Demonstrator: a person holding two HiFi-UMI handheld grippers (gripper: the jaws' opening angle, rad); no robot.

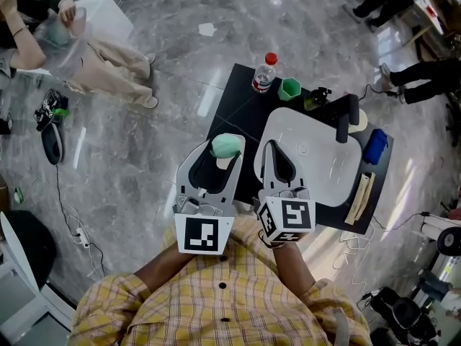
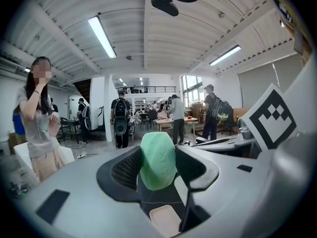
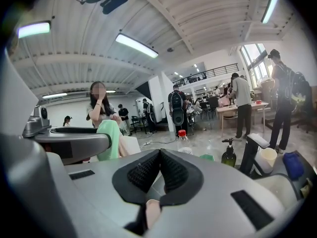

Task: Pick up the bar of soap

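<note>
The bar of soap (image 1: 226, 145) is pale green and oval. It sits clamped between the tips of my left gripper (image 1: 227, 150), lifted off the table and held over its left edge. In the left gripper view the soap (image 2: 157, 160) stands upright between the two black pads (image 2: 124, 168), which press on both of its sides. My right gripper (image 1: 271, 148) hovers over the white sink basin (image 1: 320, 166), jaws shut together with nothing between them. The right gripper view shows its ribbed pads (image 3: 148, 172) touching, and the soap (image 3: 109, 139) off to the left.
On the black table (image 1: 238, 103) stand a red-capped water bottle (image 1: 264, 72), a green cup (image 1: 289, 88), a dark pump bottle (image 1: 317, 98) and a black faucet (image 1: 347, 118). A blue object (image 1: 375, 146) lies at the right. A person (image 1: 94, 56) sits on the floor at far left.
</note>
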